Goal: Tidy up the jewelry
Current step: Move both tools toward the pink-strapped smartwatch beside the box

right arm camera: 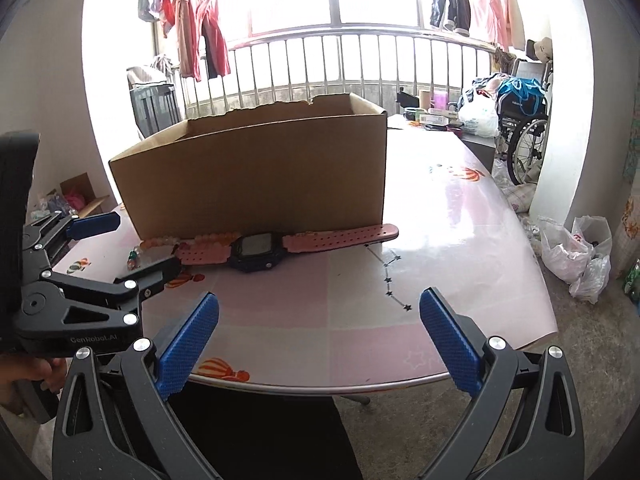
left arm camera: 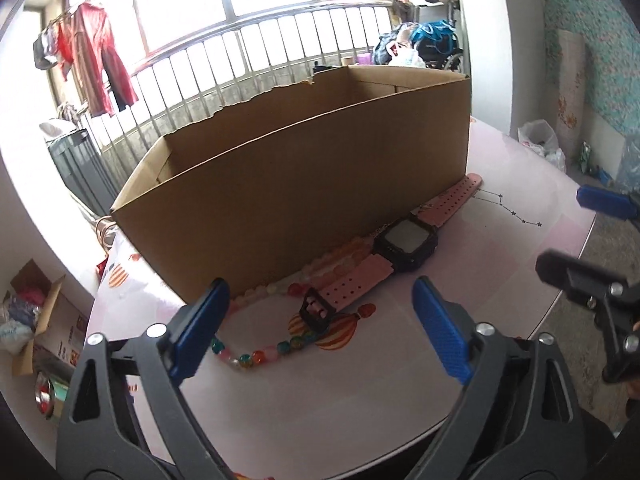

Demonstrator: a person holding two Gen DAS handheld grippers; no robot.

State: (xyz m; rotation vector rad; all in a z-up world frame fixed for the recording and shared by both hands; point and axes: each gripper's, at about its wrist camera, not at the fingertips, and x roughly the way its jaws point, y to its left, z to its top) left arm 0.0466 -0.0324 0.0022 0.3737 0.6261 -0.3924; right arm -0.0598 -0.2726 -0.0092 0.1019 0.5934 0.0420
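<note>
Jewelry lies ahead of both grippers: a pink-strapped watch [left arm camera: 404, 242] and a beaded necklace [left arm camera: 260, 354] against the cardboard box [left arm camera: 304, 184] on the glossy pink worktop [right arm camera: 460, 240]. Left gripper [left arm camera: 320, 328] and right gripper [right arm camera: 320, 340] gape wide, holding nothing. Beyond: window railing [right arm camera: 340, 64], hanging clothes, a wheelchair [right arm camera: 524, 120].

Watch [left arm camera: 404, 242] and beads [left arm camera: 256, 354] before box [left arm camera: 304, 184] — (touching) — on table [left arm camera: 500, 272]

bright barred window [right arm camera: 340, 0], hanging clothes [right arm camera: 200, 20], wheelchair [right arm camera: 524, 120]
</note>
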